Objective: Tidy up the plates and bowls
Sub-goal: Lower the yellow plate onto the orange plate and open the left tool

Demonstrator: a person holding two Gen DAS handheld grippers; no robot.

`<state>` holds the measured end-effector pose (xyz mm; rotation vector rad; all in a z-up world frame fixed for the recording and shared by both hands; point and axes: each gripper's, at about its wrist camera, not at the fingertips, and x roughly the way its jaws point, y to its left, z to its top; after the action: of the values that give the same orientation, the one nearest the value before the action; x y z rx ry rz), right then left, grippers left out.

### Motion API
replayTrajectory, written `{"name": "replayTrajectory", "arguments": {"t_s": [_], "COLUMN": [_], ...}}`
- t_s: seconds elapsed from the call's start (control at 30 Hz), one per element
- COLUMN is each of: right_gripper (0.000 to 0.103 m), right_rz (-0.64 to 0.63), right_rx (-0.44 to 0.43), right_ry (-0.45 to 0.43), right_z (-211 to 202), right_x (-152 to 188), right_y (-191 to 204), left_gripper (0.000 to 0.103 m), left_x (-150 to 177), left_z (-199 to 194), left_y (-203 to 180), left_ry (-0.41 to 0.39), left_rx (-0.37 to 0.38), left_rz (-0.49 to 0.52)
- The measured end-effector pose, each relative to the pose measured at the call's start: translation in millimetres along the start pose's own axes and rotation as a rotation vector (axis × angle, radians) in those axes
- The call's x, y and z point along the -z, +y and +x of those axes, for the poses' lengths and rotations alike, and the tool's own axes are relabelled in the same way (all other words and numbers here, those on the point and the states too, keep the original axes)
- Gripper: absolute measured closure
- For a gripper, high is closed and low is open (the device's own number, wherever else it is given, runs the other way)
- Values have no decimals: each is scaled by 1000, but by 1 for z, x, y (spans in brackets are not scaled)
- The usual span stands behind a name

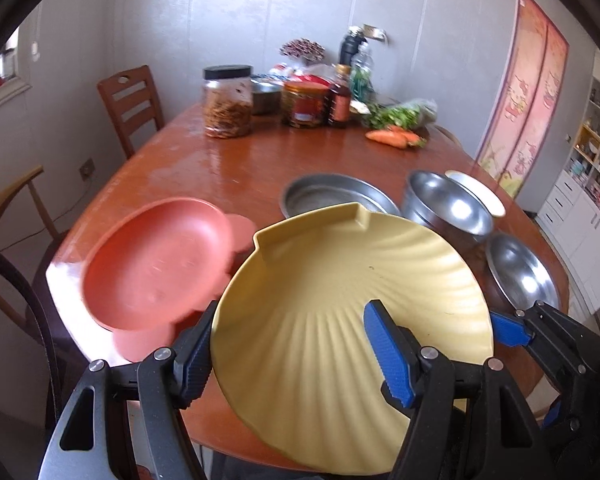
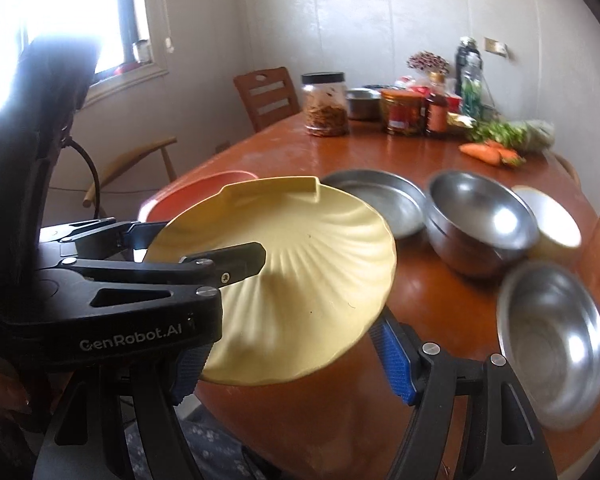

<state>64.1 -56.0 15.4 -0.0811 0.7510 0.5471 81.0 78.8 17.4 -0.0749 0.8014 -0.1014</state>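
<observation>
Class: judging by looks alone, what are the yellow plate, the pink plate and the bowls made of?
Yellow plate: likely plastic or melamine; matte, opaque, moulded shell ribs. Pink plate: probably the same; dull, even colour, soft moulded edges. Bowls: metal, seemingly stainless steel; bright mirror-like highlights and reflections.

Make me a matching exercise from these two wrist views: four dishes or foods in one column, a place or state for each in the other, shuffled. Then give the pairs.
Column one
1. yellow shell plate
2. pink plate
3. carrots
4. black-lidded jar

Column two
A. lying on the table in front of the leafy greens
B. lifted off the table, gripped by the left tongs
C. standing upright at the far end of the table
D. on the table at its left edge, beside the yellow plate

Pairs: 1-B, 2-D, 3-A, 4-C
</observation>
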Motion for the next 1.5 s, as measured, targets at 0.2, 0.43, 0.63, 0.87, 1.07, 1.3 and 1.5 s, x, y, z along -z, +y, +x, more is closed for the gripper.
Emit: {"name": "replayTrajectory", "arguments": {"t_s": [0.2, 0.43, 0.63, 0.87, 1.07, 1.3, 1.5], "right_gripper": [27, 27, 27, 27, 27, 27, 27], "right_rz": [-43, -117, -153, -174, -185, -181, -177], "right_rx": [-47, -78, -88, -90, -89, -85, -83], "right_ry": [2, -7, 19, 64, 79, 94, 88], "right_z": [25, 59, 92, 123, 136, 145, 146], "right_x": [-29, -61, -76, -78, -80, -80, -80], "right_y": [22, 51, 69, 79, 80, 77, 74], "left_gripper": [33, 33, 33, 34, 34, 34, 34], "left_x": [-13, -26, -30, -27, -26, -25, -25], "left_z": [-5, -3, 15, 33, 40, 44, 43], "left_y": [35, 76, 107, 128, 135, 133, 133], "left_ry": [-21, -38, -17, 17, 26, 29, 26], "left_rx": [-51, -101, -114, -124, -119, -129, -131], "left_rz": [-31, -77, -123, -153, -159, -146, -152]}}
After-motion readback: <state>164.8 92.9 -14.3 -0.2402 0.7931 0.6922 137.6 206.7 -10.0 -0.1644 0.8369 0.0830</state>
